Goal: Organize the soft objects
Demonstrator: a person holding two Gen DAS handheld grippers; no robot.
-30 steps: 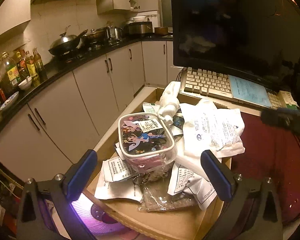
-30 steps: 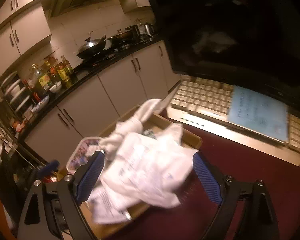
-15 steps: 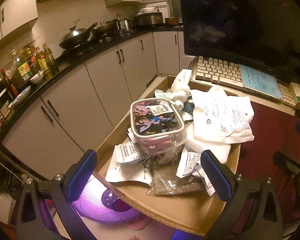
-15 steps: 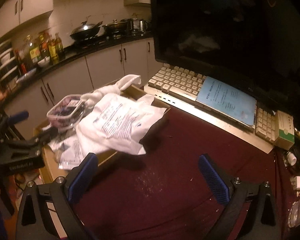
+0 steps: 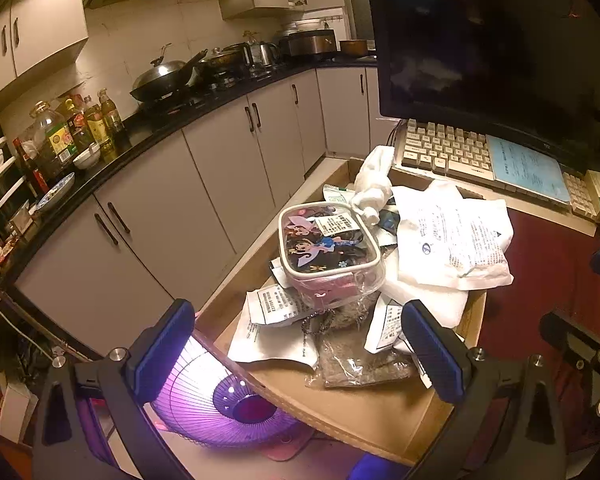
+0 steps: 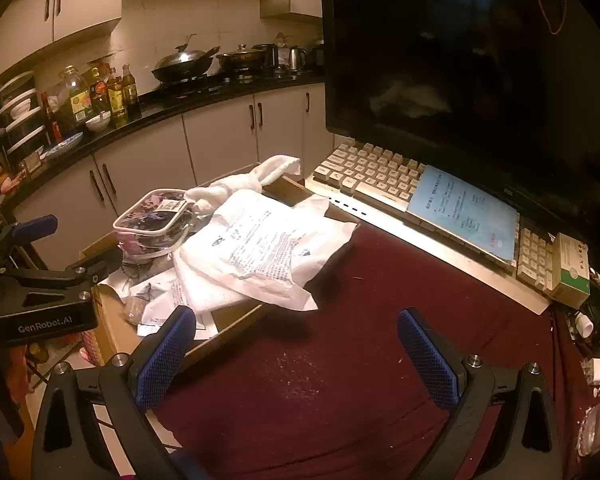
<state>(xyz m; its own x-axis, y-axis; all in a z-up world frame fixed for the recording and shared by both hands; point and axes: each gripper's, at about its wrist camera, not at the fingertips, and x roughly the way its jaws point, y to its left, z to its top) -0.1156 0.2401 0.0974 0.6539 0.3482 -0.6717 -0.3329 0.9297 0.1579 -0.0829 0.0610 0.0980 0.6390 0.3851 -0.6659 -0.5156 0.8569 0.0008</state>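
A cardboard box (image 5: 364, 412) holds a pile of soft things: a clear cartoon-print pouch (image 5: 328, 252), white printed bags (image 5: 456, 236), a white plush toy (image 5: 374, 184) and a grey packet (image 5: 360, 356). My left gripper (image 5: 296, 344) is open and empty, just short of the pile. My right gripper (image 6: 296, 356) is open and empty over the dark red tabletop (image 6: 360, 360), to the right of the box (image 6: 228, 328). There the top white bag (image 6: 264, 252) overhangs the box edge, with the pouch (image 6: 156, 220) and plush (image 6: 260, 176) behind it.
A keyboard (image 6: 384, 184) with a blue sheet (image 6: 464, 212) lies under a dark monitor (image 6: 460, 60) behind the box. A small green box (image 6: 572, 268) stands at the far right. A lit purple fan (image 5: 220, 404) sits below the box. Kitchen cabinets (image 5: 204, 184) run along the left.
Both grippers have drawn back from the pile. The right gripper pulled away to the right over the red tabletop, leaving the white bag on the box edge.
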